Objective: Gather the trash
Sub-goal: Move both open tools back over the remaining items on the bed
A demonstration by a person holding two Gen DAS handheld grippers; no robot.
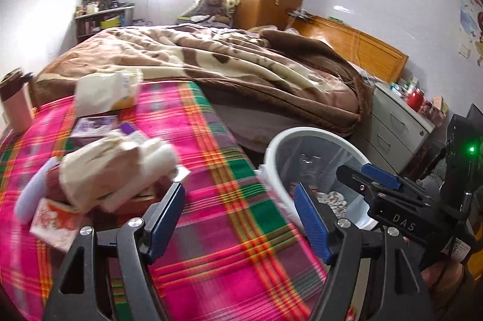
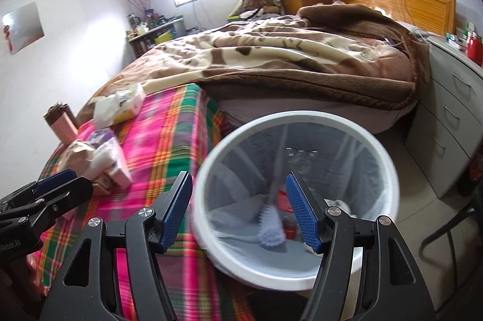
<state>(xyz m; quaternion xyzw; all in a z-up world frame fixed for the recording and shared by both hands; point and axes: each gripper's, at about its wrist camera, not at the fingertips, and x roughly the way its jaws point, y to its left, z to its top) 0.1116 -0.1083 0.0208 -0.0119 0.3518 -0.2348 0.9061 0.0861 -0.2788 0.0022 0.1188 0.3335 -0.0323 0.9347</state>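
A white trash bin (image 2: 389, 170) with a clear liner stands beside a table under a pink plaid cloth (image 1: 211, 215); it also shows in the left wrist view (image 1: 271, 152). A blurred white brush-like piece (image 2: 271, 224) and red scraps lie or fall inside it. My right gripper (image 2: 240, 209) is open and empty above the bin's mouth; it shows in the left wrist view (image 1: 377, 176). My left gripper (image 1: 240, 221) is open and empty over the cloth, right of a crumpled paper pile (image 1: 117, 167). A tissue pack (image 1: 105, 91), small boxes and a red-patterned card (image 1: 57, 221) lie on the cloth.
A pink tumbler (image 1: 16, 103) stands at the table's far left edge. A bed with a brown blanket (image 1: 241, 64) lies behind the table. A grey drawer unit (image 1: 395, 125) stands right of the bin. A wardrobe and a cluttered shelf are at the back.
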